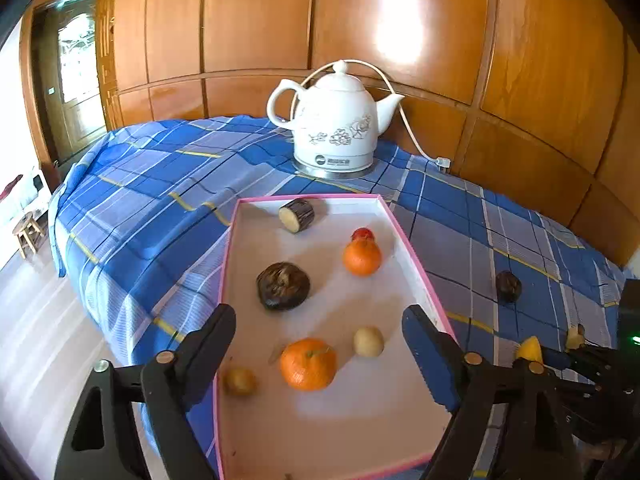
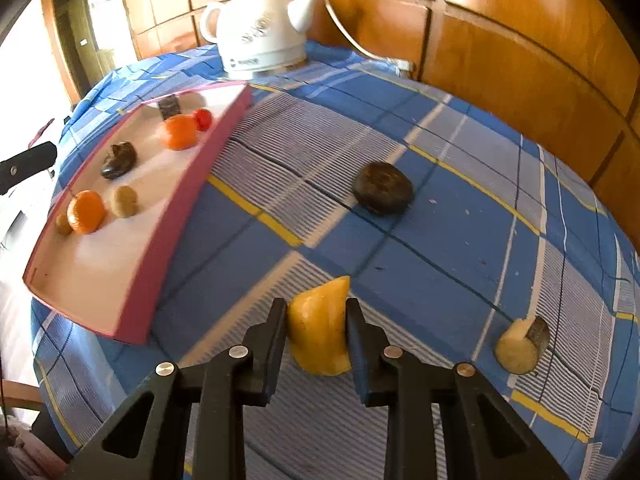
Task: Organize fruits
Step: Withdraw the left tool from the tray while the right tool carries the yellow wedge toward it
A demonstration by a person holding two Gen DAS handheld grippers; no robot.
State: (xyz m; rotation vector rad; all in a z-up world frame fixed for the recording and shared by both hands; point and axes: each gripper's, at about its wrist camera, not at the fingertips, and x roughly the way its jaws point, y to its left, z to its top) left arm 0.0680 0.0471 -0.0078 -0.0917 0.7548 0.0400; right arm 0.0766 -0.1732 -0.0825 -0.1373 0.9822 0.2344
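A pink-rimmed white tray (image 1: 416,256) (image 2: 176,240) lies on the blue checked cloth. In it are two oranges (image 1: 308,364) (image 1: 362,257), a dark round fruit (image 1: 283,286), a red fruit (image 1: 362,234), a cut dark-skinned piece (image 1: 297,215) and two small tan fruits (image 1: 368,342) (image 1: 239,381). My left gripper (image 1: 320,330) hangs open over the tray's near end, nothing between its fingers. My right gripper (image 2: 317,320) is shut on a yellow fruit wedge (image 2: 320,326) (image 1: 529,349) above the cloth, right of the tray. Another dark round fruit (image 2: 383,193) (image 1: 508,286) and a cut piece (image 2: 521,346) lie on the cloth.
A white ceramic kettle (image 1: 336,120) (image 2: 260,28) with its cord stands behind the tray near the wooden panel wall (image 1: 440,20). The table edge drops off on the left, where a small stool (image 1: 28,232) stands on the floor.
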